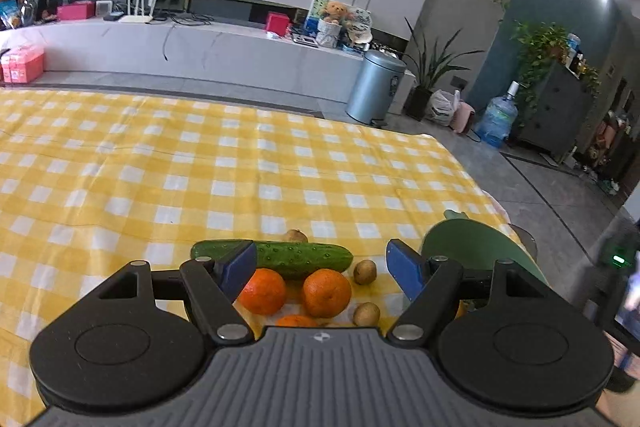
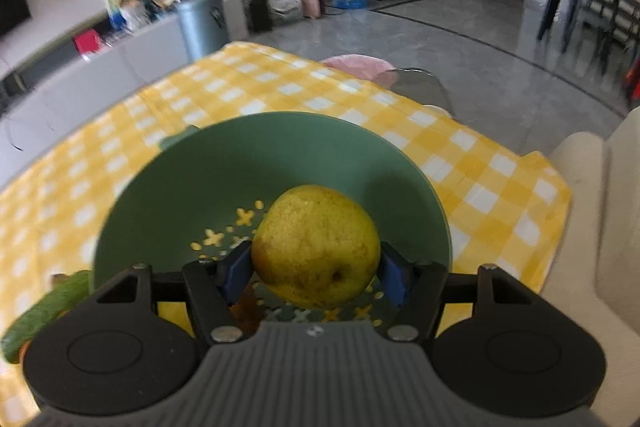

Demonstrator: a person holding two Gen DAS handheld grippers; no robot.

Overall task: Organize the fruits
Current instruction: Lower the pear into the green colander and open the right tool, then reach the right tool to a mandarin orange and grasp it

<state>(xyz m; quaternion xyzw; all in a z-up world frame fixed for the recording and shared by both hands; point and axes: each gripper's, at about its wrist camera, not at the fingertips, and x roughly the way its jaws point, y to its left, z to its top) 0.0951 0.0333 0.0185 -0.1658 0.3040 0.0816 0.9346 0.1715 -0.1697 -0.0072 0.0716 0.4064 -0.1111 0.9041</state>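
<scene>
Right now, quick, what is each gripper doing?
Left gripper: open, holding nothing, above the oranges.
Right gripper: closed on a yellow pear, over the green bowl.

We see our left gripper (image 1: 322,267) above the yellow checked tablecloth (image 1: 200,167), its blue pads (image 1: 240,267) spread wide with nothing clamped between them. Beyond the fingertips a cucumber (image 1: 296,257) lies crosswise. Two oranges (image 1: 264,291) sit side by side just in front of it, and the top of a third orange (image 1: 296,321) peeks over the gripper body. Three small brown kiwis (image 1: 365,271) lie nearby. A green bowl (image 1: 476,247) shows at the right.
</scene>
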